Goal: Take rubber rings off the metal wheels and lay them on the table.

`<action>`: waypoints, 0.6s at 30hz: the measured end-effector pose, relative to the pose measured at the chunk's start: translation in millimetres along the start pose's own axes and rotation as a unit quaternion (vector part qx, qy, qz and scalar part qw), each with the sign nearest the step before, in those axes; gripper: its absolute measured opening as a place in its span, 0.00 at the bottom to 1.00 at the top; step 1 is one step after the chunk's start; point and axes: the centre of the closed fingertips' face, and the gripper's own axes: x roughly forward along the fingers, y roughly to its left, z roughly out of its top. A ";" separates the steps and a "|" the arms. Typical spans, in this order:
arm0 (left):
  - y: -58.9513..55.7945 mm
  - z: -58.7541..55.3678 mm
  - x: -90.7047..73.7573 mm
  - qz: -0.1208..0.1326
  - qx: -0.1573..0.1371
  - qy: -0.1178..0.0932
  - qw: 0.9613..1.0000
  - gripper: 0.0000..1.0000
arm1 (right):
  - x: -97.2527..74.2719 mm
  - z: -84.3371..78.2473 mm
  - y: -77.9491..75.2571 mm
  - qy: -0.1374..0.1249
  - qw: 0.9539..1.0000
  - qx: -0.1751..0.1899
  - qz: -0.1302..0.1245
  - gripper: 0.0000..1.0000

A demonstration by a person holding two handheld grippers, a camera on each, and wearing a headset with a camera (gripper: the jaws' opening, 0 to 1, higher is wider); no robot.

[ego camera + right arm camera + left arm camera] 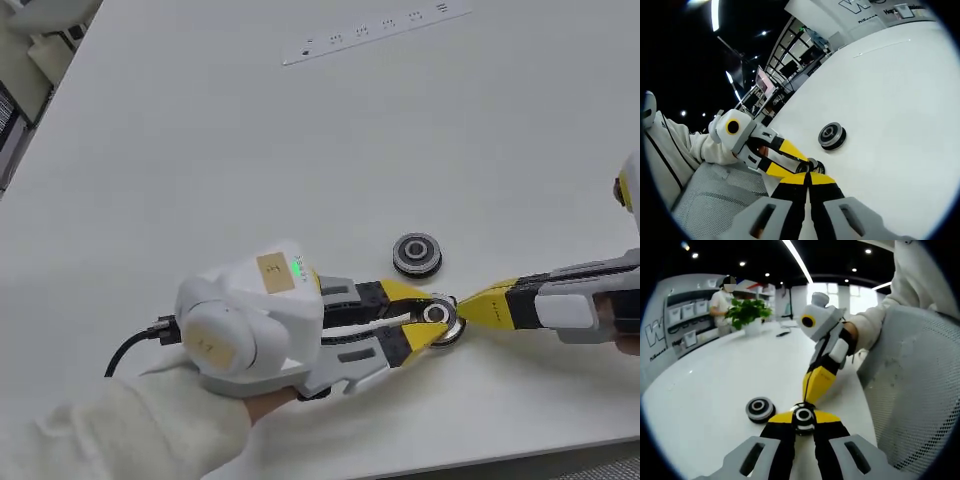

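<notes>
Rubber ring (449,335) removal is under way on the clamped wheel (437,316), which sits on the table (200,150) just beside the spare wheel (416,254), on its side nearer the person. To do it well, the left gripper (425,322) should hold the metal steady while the right gripper (462,308) hooks only the rubber edge and peels it outward, away from the spare wheel. The left jaws are narrowly apart, clamped across the wheel. The right jaws are pressed together with their tips touching its rim, and I cannot tell whether any rubber is nipped between them.

bright overhead light, soft shadows, fisheye-warped edges
</notes>
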 end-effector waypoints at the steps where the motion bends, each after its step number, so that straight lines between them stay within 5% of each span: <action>1: 0.1 -0.2 -0.1 0.000 0.000 0.000 1.000 0.14 | 0.4 0.0 0.4 0.000 1.000 -0.002 0.001 0.00; 10: 0.1 -0.9 -0.5 -0.001 0.000 0.000 1.000 0.14 | 2.4 1.0 7.5 0.002 1.000 -0.017 0.017 0.00; 13: 0.0 -0.9 -0.5 -0.001 0.001 0.000 1.000 0.14 | 3.6 11.5 22.0 -0.024 0.998 -0.016 0.055 0.00; 16: -0.6 -0.2 -0.2 0.000 0.001 0.000 1.000 0.14 | 2.2 9.4 11.7 -0.009 0.999 -0.039 0.025 0.00; 18: -0.8 0.1 -0.1 0.000 0.001 0.000 1.000 0.14 | 2.6 9.0 14.3 -0.012 0.999 -0.026 0.035 0.00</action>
